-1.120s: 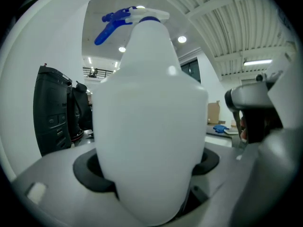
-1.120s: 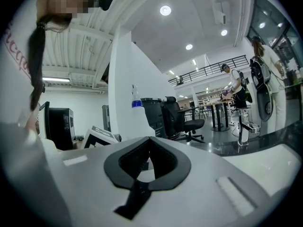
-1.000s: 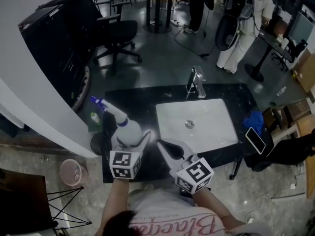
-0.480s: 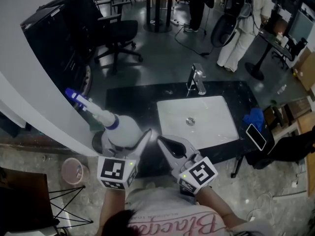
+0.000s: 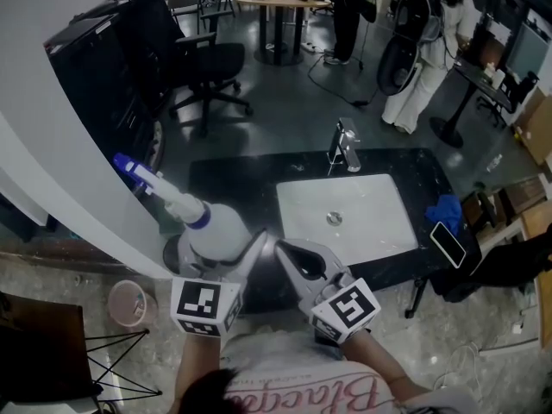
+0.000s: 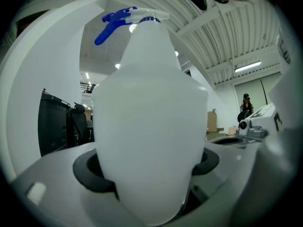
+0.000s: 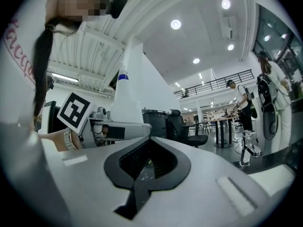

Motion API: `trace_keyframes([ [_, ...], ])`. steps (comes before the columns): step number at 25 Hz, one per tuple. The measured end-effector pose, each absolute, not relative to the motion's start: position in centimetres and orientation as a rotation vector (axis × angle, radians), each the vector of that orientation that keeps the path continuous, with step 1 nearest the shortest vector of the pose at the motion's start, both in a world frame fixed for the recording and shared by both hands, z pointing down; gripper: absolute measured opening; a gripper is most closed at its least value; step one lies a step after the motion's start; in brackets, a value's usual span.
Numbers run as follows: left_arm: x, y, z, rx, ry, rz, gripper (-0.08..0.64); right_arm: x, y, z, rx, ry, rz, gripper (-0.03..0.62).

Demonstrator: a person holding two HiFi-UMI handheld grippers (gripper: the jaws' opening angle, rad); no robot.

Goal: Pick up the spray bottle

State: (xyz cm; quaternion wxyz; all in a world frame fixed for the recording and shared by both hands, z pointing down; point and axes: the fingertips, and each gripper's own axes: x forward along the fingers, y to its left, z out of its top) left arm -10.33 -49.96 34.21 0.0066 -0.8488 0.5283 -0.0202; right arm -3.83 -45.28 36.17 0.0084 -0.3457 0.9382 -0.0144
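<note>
The white spray bottle (image 5: 216, 229) with its blue trigger head (image 5: 129, 167) hangs in the air left of the sink, lifted clear of the black counter (image 5: 233, 179). My left gripper (image 5: 226, 253) is shut on its body; in the left gripper view the spray bottle (image 6: 151, 122) fills the space between both jaws, its blue head (image 6: 113, 21) at the top. My right gripper (image 5: 289, 261) sits just right of the bottle near the counter's front edge, its jaws shut with nothing between them. In the right gripper view the spray bottle (image 7: 130, 91) rises to the left of the right gripper (image 7: 144, 174).
A white sink basin (image 5: 345, 214) with a chrome tap (image 5: 345, 149) is set in the counter. A blue cloth (image 5: 446, 210) and a phone (image 5: 448, 244) lie at its right end. A pink bin (image 5: 128, 302) stands on the floor left; an office chair (image 5: 203, 63) is behind.
My left gripper has lifted the spray bottle up off the counter and tilted its head farther left. The right gripper has risen slightly beside it.
</note>
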Motion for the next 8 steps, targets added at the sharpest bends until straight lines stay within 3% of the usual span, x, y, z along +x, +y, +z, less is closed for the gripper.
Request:
trace_keyframes([
  [8,-9.84,-50.12,34.70,-2.676,1.632,-0.059,0.423,-3.41,-45.44,35.43,-1.097,2.902,-0.029,0.000],
])
